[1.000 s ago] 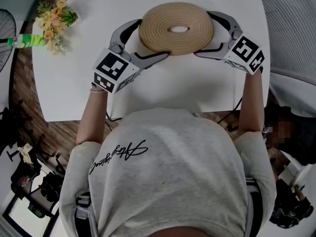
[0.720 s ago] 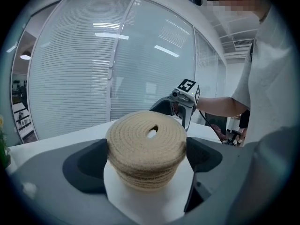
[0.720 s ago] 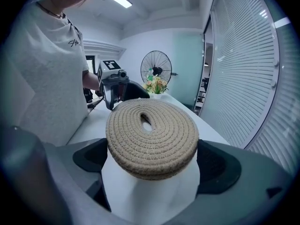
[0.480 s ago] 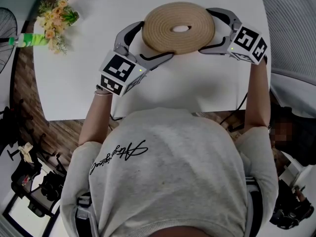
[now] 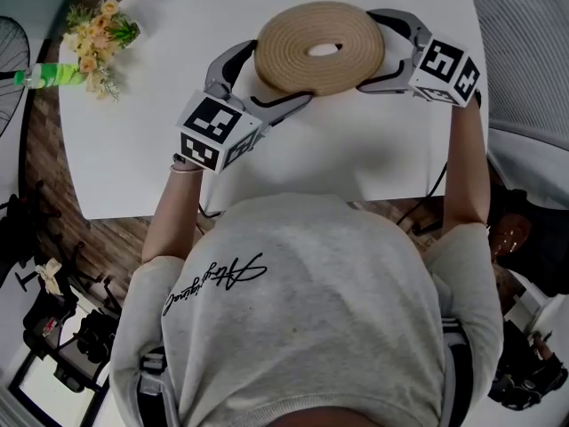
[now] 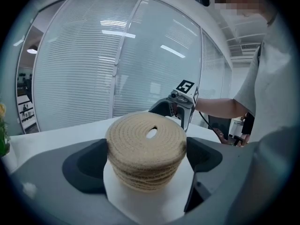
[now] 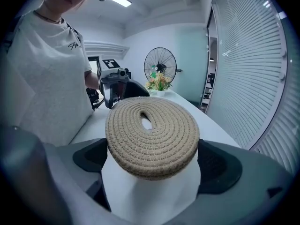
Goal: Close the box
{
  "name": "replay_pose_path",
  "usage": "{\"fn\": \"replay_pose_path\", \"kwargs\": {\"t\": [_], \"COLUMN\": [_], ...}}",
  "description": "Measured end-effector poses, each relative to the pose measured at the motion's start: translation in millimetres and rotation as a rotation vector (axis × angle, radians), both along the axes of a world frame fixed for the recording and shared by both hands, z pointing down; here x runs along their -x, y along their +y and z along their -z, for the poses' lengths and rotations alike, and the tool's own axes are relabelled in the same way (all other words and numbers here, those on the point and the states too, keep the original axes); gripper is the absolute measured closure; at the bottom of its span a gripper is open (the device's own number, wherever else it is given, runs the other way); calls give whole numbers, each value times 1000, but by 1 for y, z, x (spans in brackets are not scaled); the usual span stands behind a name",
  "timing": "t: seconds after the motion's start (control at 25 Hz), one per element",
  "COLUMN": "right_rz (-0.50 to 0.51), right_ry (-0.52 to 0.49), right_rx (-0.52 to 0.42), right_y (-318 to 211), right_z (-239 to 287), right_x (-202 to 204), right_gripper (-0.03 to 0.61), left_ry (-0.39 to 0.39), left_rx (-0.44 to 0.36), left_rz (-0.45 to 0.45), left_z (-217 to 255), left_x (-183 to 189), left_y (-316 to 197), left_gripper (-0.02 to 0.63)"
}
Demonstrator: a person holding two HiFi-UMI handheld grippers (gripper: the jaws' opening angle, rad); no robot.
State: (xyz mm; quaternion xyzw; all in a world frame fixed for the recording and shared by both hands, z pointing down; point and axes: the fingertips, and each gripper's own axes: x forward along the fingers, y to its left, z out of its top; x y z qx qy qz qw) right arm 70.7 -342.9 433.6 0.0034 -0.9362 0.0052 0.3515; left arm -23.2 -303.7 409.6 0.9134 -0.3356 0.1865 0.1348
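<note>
A round lid of coiled tan rope [image 5: 320, 47], with a small oval hole in its middle, is held above the white table [image 5: 133, 149] and casts a faint shadow there. My left gripper [image 5: 267, 76] clasps its left edge and my right gripper [image 5: 369, 52] its right edge. In the left gripper view the lid [image 6: 146, 146] fills the gap between the grey jaws, with the right gripper [image 6: 180, 102] behind it. The right gripper view shows the same lid [image 7: 151, 137] between its jaws, with the left gripper [image 7: 117, 86] beyond. I see no box body under the lid.
A bunch of yellow flowers [image 5: 93, 38] lies at the table's far left corner, and a standing fan [image 7: 160, 64] is behind it. Glass walls with blinds [image 6: 93, 69] surround the table. The table's near edge runs close to the person's body.
The lid and both grippers have shifted slightly away from the person, toward the table's far side. Both grips look unchanged.
</note>
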Motion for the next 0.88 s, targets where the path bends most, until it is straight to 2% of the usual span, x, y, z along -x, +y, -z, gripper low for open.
{"fn": "replay_pose_path", "kwargs": {"t": [0.24,0.4,0.52,0.76,0.88], "right_rz": [-10,-82,-134,-181,-217], "right_ry": [-34,-72,-106,-126,-183], "right_rx": [9,-1,-22,-67,-95], "right_y": [1,0,1,17,24], "right_z": [-2,-2,2,15,31], "right_x": [0,-5,-9,-23,-25], "right_gripper": [-14,-14,-14,-14,-14], "left_ry": [12,34,21,23,43], "left_rx": [-10,-48,-77,-123,-145], "left_rz": [0,4,-3,9,11], "left_z": [-1,1,1,15,28], "left_x": [0,2,4,3,3], "left_y": [0,1,2,13,20], "left_gripper": [101,101,101,101,101]}}
